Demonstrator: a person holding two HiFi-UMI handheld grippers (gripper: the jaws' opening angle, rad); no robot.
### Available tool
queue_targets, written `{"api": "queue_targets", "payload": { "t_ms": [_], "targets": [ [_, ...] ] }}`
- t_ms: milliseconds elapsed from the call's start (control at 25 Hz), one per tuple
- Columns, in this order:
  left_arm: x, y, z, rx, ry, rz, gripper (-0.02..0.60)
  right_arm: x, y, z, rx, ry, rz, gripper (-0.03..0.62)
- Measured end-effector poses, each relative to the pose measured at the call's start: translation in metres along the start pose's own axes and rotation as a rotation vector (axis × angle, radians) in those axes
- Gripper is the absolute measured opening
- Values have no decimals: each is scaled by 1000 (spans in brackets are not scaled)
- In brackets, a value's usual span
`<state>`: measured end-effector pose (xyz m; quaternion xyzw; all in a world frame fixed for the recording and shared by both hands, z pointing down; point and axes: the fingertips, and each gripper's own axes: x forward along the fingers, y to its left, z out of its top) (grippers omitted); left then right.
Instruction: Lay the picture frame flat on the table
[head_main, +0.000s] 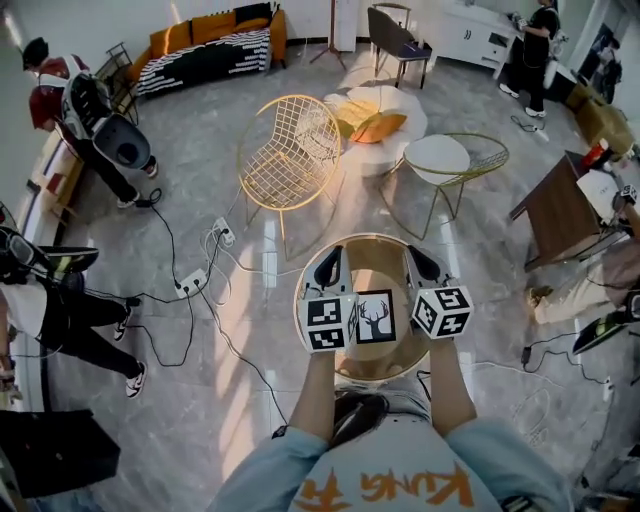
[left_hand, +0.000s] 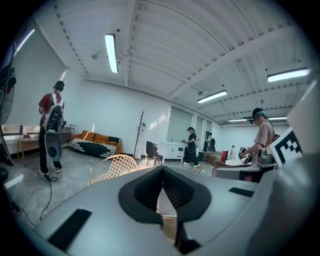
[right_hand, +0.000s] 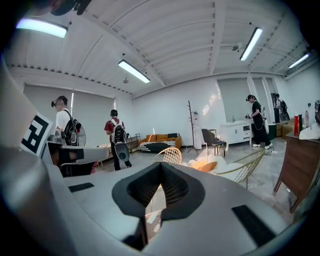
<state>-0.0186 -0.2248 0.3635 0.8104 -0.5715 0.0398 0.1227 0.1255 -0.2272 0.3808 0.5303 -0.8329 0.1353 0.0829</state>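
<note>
The picture frame (head_main: 376, 316), black-edged with a deer print, rests on the round glass table (head_main: 375, 372) with its face turned up to the head view. I cannot tell whether it lies flat or leans. My left gripper (head_main: 328, 268) hangs just left of the frame and my right gripper (head_main: 421, 264) just right of it, both above the table and pointing away from me. Neither touches the frame. In the left gripper view the left gripper (left_hand: 162, 171) has its jaws closed together and holds nothing. The right gripper (right_hand: 160, 167) looks the same in its own view. Neither gripper view shows the frame.
Beyond the table stand a gold wire chair (head_main: 290, 152), a white-topped side table (head_main: 438, 157) and a pouf with an orange cushion (head_main: 380, 122). A wooden table (head_main: 558, 212) is at the right. Cables and a power strip (head_main: 190, 283) lie on the floor at the left. People stand around the room.
</note>
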Motion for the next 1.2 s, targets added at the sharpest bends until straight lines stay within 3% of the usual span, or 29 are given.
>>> {"api": "queue_targets", "payload": {
  "t_ms": [200, 400, 1200],
  "targets": [
    [-5, -3, 47, 65, -97, 22, 20, -6, 0, 49, -60, -100, -5, -3],
    [-10, -3, 69, 101, -150, 39, 20, -14, 2, 74, -117, -166, -21, -3],
    [-26, 2, 69, 104, -169, 52, 20, -27, 8, 89, -187, -201, -73, -3]
  ]
}}
